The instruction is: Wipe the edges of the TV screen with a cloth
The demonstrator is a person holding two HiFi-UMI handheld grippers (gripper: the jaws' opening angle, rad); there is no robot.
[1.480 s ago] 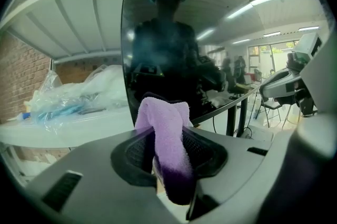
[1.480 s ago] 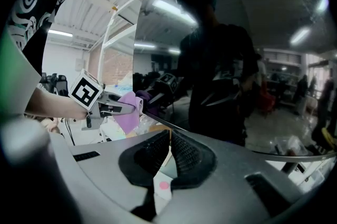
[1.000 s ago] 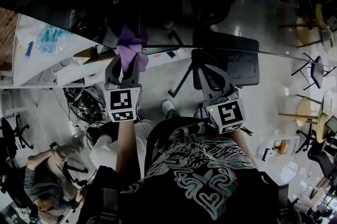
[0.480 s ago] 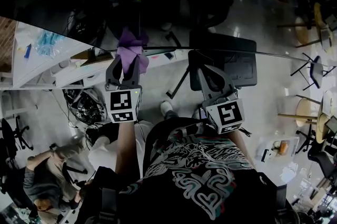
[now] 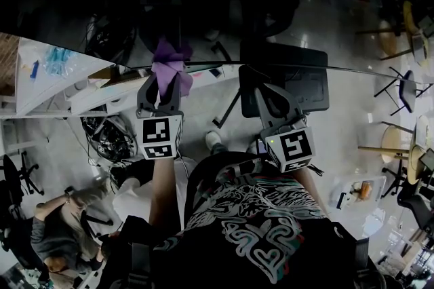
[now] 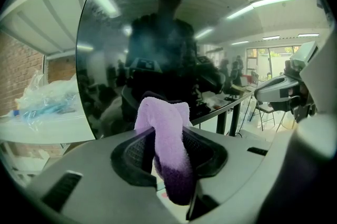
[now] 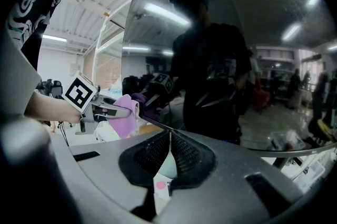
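Found left gripper point(image 5: 165, 81) w/ fingers point(image 6: 131, 152) pinching purple cloth point(image 5: 169, 58); cloth pressed on near edge of TV screen point(image 5: 203, 3), toward left part of edge in view. Found right gripper point(image 5: 251, 74) just right of it, fingers pressed together on same edge, apparently nipping it to steady. Compared w/ approx. 1 s prior: cloth shifted only marginally along edge; right gripper crept slightly left toward cloth. Judged wipe under way but slow; most of edge to right seemingly not yet covered.
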